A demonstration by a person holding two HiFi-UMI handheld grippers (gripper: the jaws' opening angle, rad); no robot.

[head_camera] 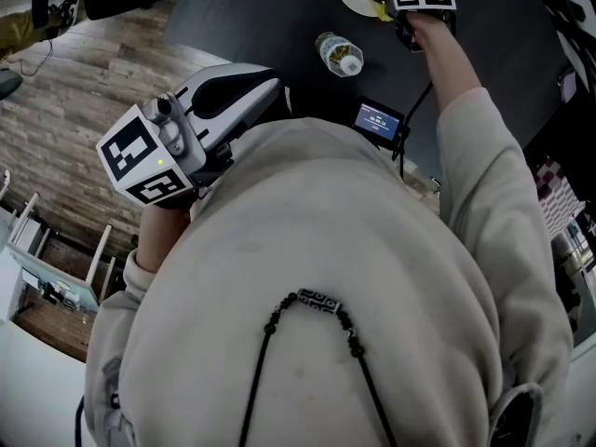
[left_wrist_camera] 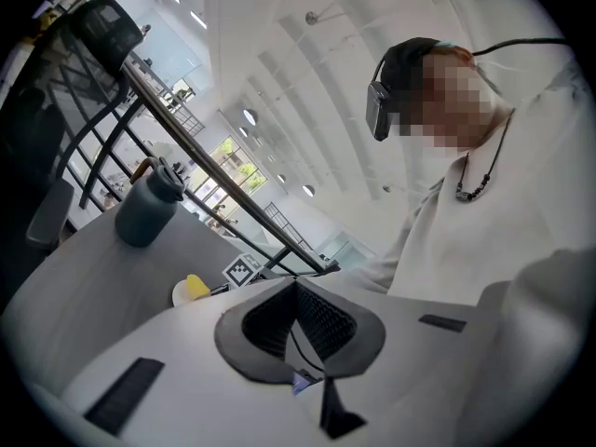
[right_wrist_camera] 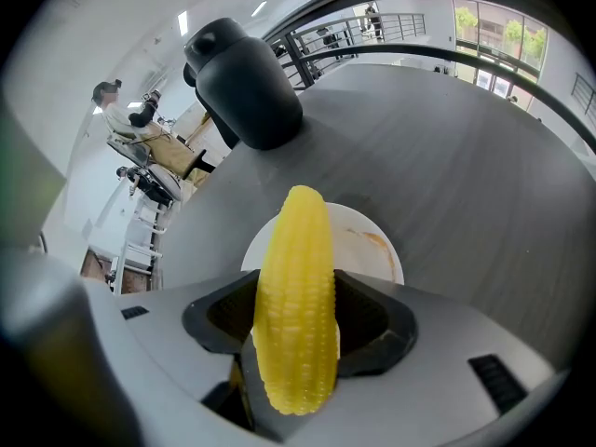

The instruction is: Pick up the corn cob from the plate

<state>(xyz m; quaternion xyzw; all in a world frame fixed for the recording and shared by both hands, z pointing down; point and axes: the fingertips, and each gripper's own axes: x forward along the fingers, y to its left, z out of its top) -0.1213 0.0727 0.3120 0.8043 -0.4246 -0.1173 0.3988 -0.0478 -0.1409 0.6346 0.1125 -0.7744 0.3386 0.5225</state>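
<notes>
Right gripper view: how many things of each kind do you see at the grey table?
corn cob: 1
white plate: 1
dark bottle: 1
Total: 3

This is looking like a bright, open office or lab hall: a high white ceiling [left_wrist_camera: 307,82] is carrying rows of recessed lights [left_wrist_camera: 250,116], dark railings [right_wrist_camera: 391,26] are curving along an upper level, tall windows [right_wrist_camera: 489,21] are letting in daylight, wood-plank flooring [head_camera: 84,73] is running beside a round dark table [head_camera: 261,17], and a person [right_wrist_camera: 116,110] is sitting among equipment at a far desk.
</notes>
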